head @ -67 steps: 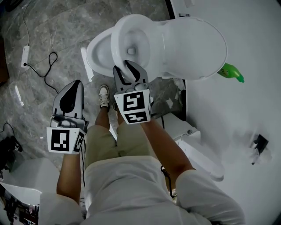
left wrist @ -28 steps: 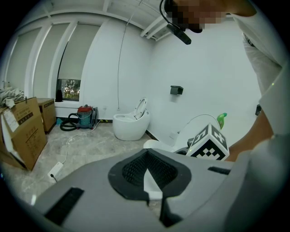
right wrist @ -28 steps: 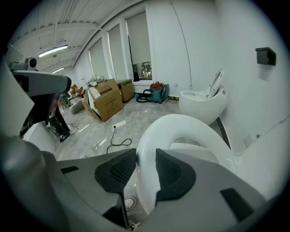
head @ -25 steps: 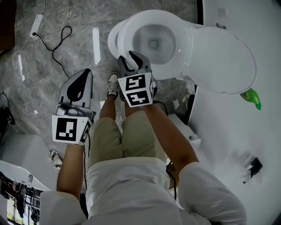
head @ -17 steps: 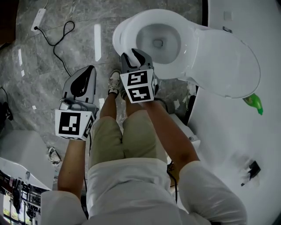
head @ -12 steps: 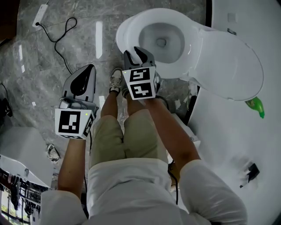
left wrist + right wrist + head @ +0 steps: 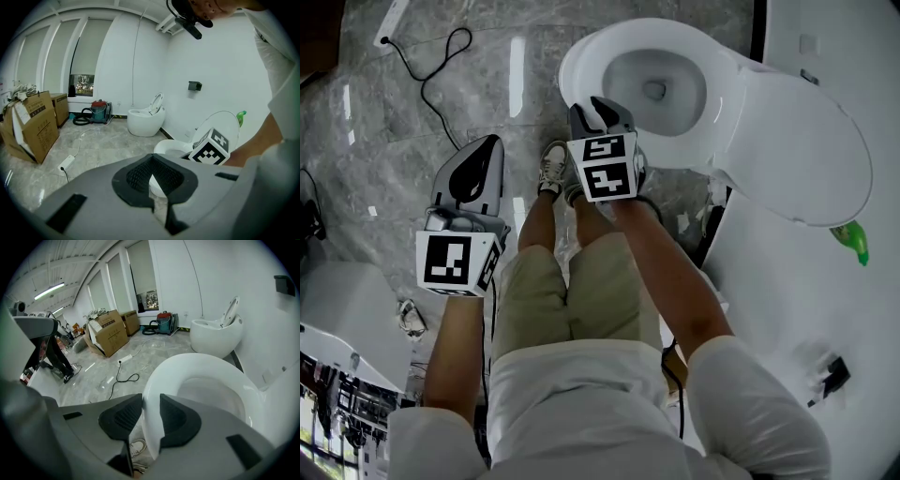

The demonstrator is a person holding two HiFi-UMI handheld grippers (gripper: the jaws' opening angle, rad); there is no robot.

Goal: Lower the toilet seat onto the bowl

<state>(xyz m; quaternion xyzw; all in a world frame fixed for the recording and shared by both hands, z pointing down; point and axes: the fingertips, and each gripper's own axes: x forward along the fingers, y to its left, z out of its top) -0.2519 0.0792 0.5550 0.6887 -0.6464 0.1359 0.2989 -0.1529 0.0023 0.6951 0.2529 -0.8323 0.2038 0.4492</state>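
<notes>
**Seat rim gripped at the bowl's front edge**

The white oval plastic toilet seat [image 7: 614, 42] is seen lying about level over the white ceramic bowl [image 7: 661, 80]. Its front rim is taken between the closing jaws of the right gripper [image 7: 598, 108], with the pads against both faces. The left gripper [image 7: 487, 142], jaws together and empty, is held well apart at 8 o'clock. The raised white lid [image 7: 797, 141] and white wall [image 7: 853, 56] close off 3 o'clock. Grey marble floor [image 7: 412, 131] is left open at 9 o'clock, crossed by a black cable [image 7: 465, 37].

Grey left tongs [image 7: 491, 142] and right tongs [image 7: 600, 103] bear black-and-white marker cubes [image 7: 450, 264]; white shirt [image 7: 581, 403], khaki shorts [image 7: 572, 291].
</notes>
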